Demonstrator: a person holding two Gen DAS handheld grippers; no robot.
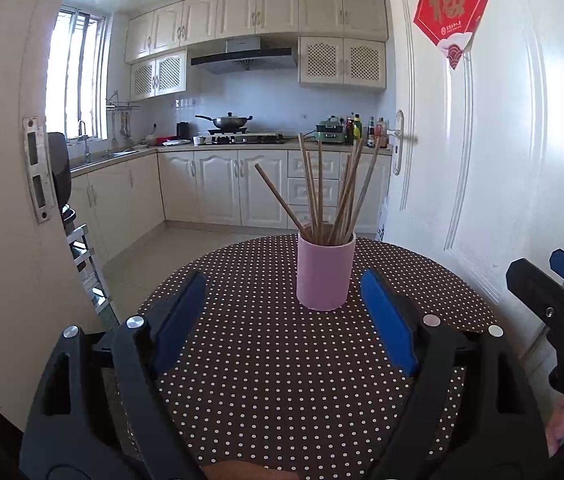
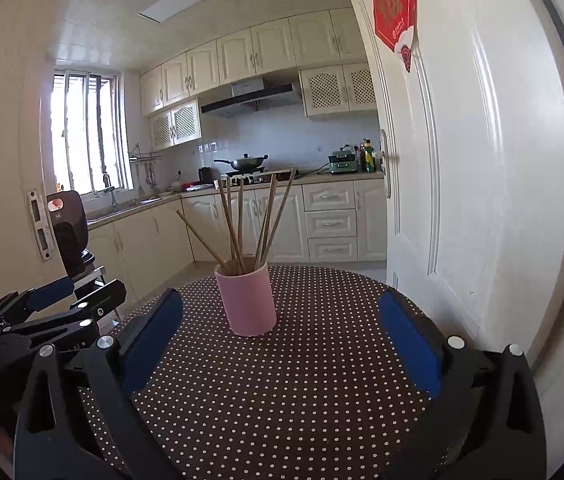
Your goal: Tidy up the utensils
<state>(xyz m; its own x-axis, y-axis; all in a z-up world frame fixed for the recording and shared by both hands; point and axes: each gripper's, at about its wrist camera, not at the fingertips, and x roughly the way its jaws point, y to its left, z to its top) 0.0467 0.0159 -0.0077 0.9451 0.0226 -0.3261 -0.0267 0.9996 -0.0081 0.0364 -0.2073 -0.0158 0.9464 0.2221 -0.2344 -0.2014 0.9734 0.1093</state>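
Since every brown wooden chopstick point(image 1: 319, 192) stands in the pink cylindrical cup point(image 1: 325, 272) mid-bench point(image 1: 262, 360), left gripper point(image 1: 287, 320) and right gripper point(image 2: 282, 340) hover wide open, empty.

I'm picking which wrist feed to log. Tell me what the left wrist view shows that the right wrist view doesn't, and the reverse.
Left only: the right claw at the frame's right edge, and a fuller row of bottles on the counter. Right only: the left claw at the left edge, and the ceiling light. Both: the pink cup of chopsticks on the dotted table, the wok, the door, and each view's own claw open and empty.
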